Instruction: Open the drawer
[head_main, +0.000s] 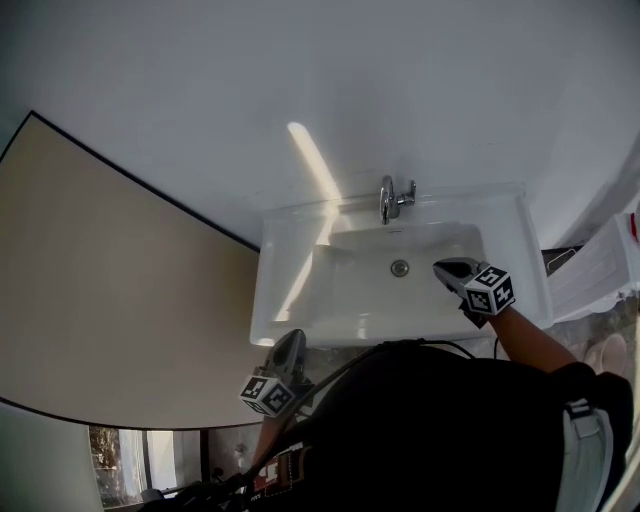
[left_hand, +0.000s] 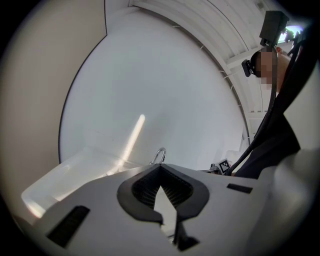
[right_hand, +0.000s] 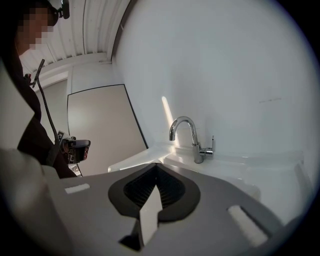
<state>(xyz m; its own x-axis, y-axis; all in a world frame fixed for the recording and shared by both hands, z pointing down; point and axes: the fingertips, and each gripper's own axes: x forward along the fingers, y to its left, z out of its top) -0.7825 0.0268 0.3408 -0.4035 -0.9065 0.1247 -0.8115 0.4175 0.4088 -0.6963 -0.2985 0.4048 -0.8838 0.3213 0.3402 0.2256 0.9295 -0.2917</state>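
A white wall (head_main: 300, 60) fills most of the head view, with a beige panel (head_main: 100, 280) to its left. Below them sits a white sink (head_main: 290, 260) with a chrome tap (head_main: 393, 198) and a small drain (head_main: 400, 267). The person's black top (head_main: 430, 420) shows at the bottom. The left gripper (head_main: 291, 342) hangs at the sink's front left corner, its jaws clenched on nothing. The right gripper (head_main: 450, 268) hangs over the basin beside the drain, its jaws also pressed together and empty. No view shows the drawer.
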